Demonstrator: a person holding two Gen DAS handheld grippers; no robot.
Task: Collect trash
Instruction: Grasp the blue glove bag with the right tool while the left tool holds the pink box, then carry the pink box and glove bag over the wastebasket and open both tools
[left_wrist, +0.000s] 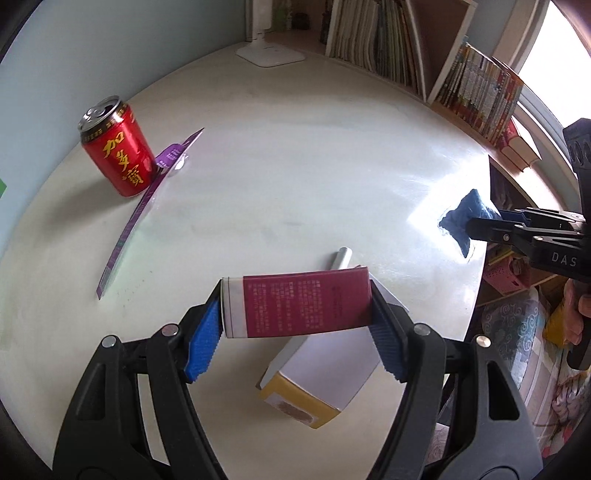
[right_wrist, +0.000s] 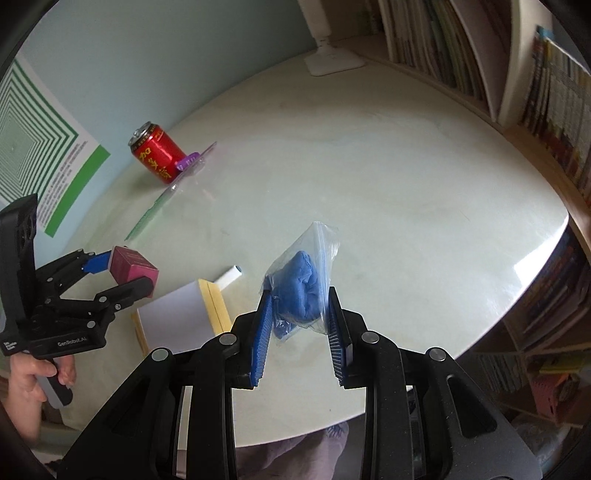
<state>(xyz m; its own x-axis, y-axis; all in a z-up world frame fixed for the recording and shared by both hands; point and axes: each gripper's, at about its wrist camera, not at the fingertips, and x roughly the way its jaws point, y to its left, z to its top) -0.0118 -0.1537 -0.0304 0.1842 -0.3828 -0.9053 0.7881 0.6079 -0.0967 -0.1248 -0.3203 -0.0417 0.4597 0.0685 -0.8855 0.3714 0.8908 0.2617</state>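
So both grippers are carrying trash above the table (left_wrist: 295, 147), left gripper (left_wrist: 295, 325) clamping a small box (left_wrist: 295, 304) & right gripper (right_wrist: 301, 325) pinching a plastic bag (right_wrist: 299, 284), w/ the can (left_wrist: 118, 147), wrapper (left_wrist: 147, 199), tube (left_wrist: 341, 256) & 1 bigger box (left_wrist: 314, 376) lying uncollected.

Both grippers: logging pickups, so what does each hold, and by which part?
Left gripper: the maroon box, clamped across its two short ends. Right gripper: the clear zip bag of blue material, pinched at its lower sides.
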